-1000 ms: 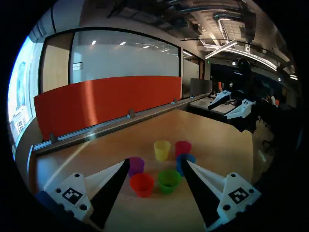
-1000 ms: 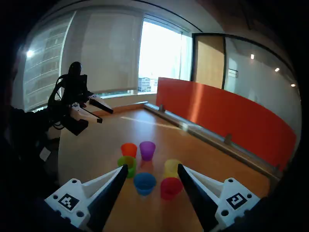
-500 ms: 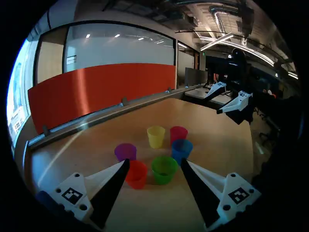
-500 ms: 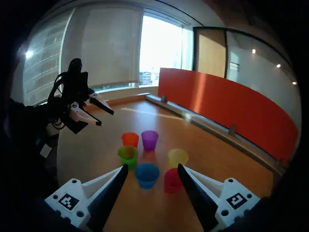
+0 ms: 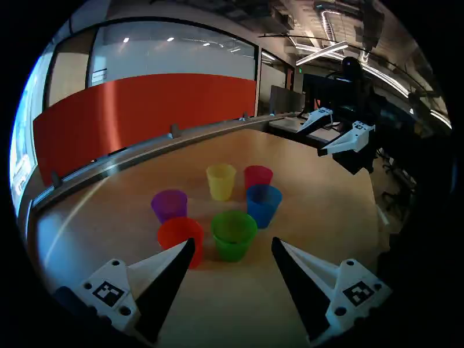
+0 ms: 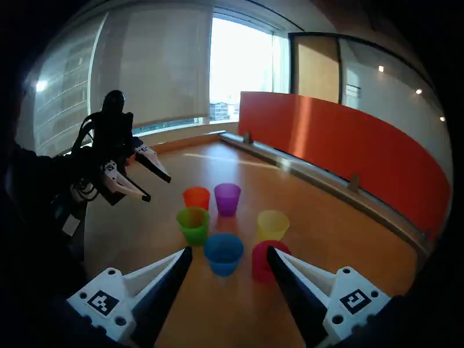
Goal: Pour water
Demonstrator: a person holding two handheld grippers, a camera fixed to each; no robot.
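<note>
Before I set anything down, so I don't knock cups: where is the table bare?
Bare table lies between the purple cup and the orange screen, and between the blue cup and the right tongs. Crowded around the green cup: cups nearly touch.

In the left gripper view, one of the fingers (image 5: pixel 165 281) of the left gripper (image 5: pixel 230 239) covers the lower corner of the orange cup (image 5: pixel 174 240) just beyond its tip. In the right gripper view, one of the fingers (image 6: pixel 293 287) of the right gripper (image 6: pixel 229 249) hides part of the pink cup (image 6: pixel 261 264). Whether any cup holds water cannot be told.
</note>
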